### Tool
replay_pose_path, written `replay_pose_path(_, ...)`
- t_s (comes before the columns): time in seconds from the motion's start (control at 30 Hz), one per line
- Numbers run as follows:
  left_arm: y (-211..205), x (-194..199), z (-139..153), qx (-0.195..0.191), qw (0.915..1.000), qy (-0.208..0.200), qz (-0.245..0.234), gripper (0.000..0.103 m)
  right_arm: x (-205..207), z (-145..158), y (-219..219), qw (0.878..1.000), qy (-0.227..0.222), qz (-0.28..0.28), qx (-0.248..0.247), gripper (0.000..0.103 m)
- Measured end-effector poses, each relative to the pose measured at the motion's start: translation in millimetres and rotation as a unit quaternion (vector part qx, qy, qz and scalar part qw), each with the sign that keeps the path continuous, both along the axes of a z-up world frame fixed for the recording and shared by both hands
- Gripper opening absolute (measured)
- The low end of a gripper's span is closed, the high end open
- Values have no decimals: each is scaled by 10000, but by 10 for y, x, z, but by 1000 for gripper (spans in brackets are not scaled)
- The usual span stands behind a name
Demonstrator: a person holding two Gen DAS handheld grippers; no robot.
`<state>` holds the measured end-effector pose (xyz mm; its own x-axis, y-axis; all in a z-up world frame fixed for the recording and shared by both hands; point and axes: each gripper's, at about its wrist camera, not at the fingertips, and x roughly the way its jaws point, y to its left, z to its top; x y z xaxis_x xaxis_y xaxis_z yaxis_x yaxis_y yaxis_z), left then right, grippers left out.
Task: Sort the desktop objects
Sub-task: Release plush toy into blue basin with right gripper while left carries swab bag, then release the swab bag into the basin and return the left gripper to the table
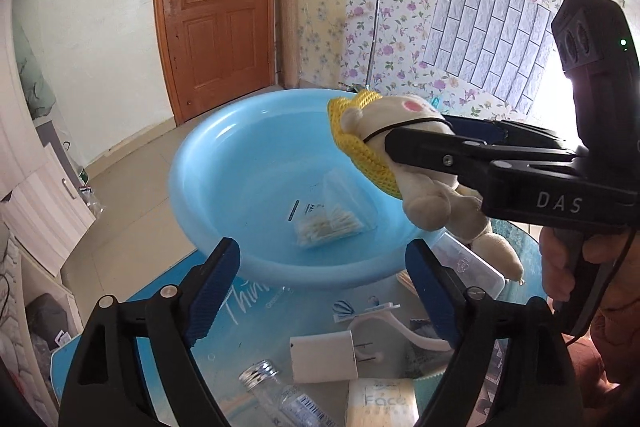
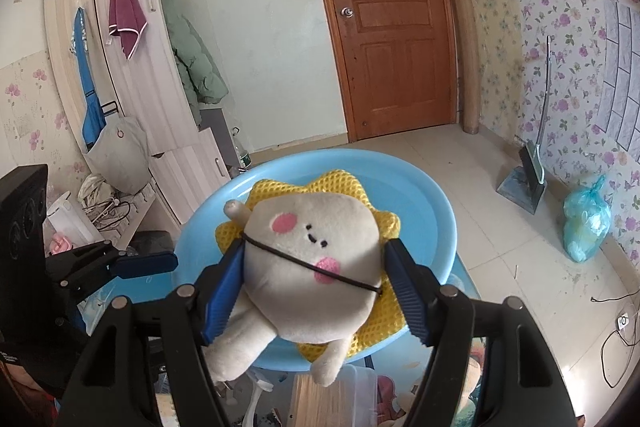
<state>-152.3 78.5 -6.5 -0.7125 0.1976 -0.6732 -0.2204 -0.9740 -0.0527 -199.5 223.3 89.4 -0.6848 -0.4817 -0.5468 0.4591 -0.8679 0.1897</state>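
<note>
Plush toy (image 2: 316,263) is the thing in play right now, a cream doll with pink cheeks and a yellow knitted collar, pinched between the blue pads of the right claw (image 2: 316,291) and hanging over the near rim of the light blue basin (image 1: 224,131). From the left wrist view it sits at about 2 o'clock, up in the air with its legs dangling past the basin's edge toward the table (image 1: 224,307).

Left claw (image 1: 324,291) is wide apart with nothing between its pads, parked low over the clutter at 6 o'clock. No earlier shot to compare, so that's all I'd say about it.

Inside the basin there's already 1 clear bag of cotton swabs (image 1: 328,223) lying on the bottom, so my read is we're mid-sort and this is the carry-and-drop step for the plush (not the pickup).

Next move, I reckon: push the right claw a bit further toward 12 o'clock so the whole doll is over the bowl, not just its head, then let go. Legs hang lower than the rim on the near side, so they could snag.

Still waiting on the table: a glass bottle (image 1: 276,391), a white plug adapter (image 1: 324,355) and a white plastic hook (image 1: 384,323).
</note>
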Motion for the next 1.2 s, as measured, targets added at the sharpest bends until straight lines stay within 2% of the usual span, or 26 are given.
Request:
replay_pose_path(0.23, -110, 221, 44, 32, 9998, 41, 212, 87, 48, -34, -151, 9996, -193, 141, 122, 77)
replay_pose_path(0.43, -268, 505, 59, 40, 9990, 59, 443, 89, 158, 15, -121, 9996, -167, -24, 208, 79)
replay_pose_path(0.8, -494, 999, 48, 180, 9961, 107, 855, 92, 485, 124, 17, 9994, -44, -222, 256, 79)
replay_pose_path(0.97, -493, 1118, 90, 174, 9959, 173, 872, 92, 601, 171, 68, 9993, 97, -261, 256, 79)
replay_pose_path(1.2, -523, 1223, -3, 250, 9948, 60, 984, 92, 682, 172, 146, 9993, 4, -329, 187, 79)
